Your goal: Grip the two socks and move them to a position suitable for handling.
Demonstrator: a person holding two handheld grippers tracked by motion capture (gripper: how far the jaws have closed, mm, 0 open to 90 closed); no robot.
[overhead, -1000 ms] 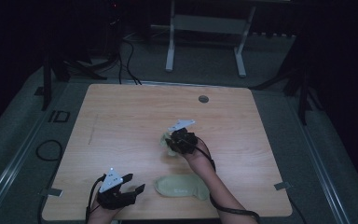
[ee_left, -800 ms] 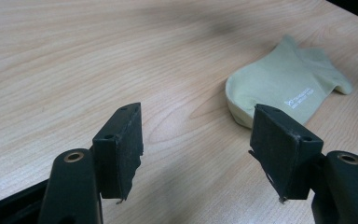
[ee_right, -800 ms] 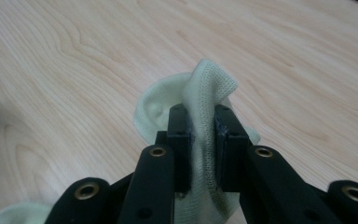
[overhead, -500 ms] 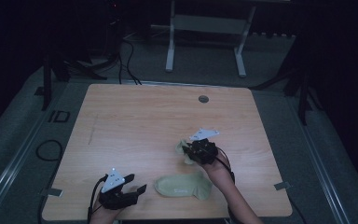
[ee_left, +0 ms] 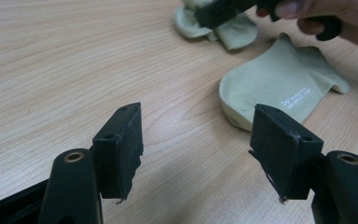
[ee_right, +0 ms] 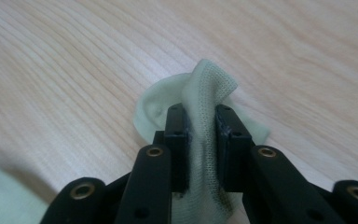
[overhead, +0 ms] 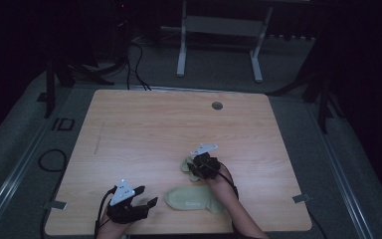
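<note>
Green sock (ee_right: 205, 112) pinched in low right gripper (overhead: 199, 167) jaws, just easing apart; left gripper (overhead: 144, 196) spread, level.

Place: a dim lab or recording room, arranged for filming work at a table.
Tabletop (overhead: 144, 129): pale wood-grain board in the middle of the frame, with a round cable hole (overhead: 217, 105) near its far edge.
Floor (overhead: 363, 164): grey carpet all around, crossed by metal rails (overhead: 10, 186) at the lower left.
Cables (overhead: 134, 59): black leads trailing at the upper left.
Stand (overhead: 219, 45): white metal frame legs at upper centre.
Surroundings: dark, black-draped edges.
</note>
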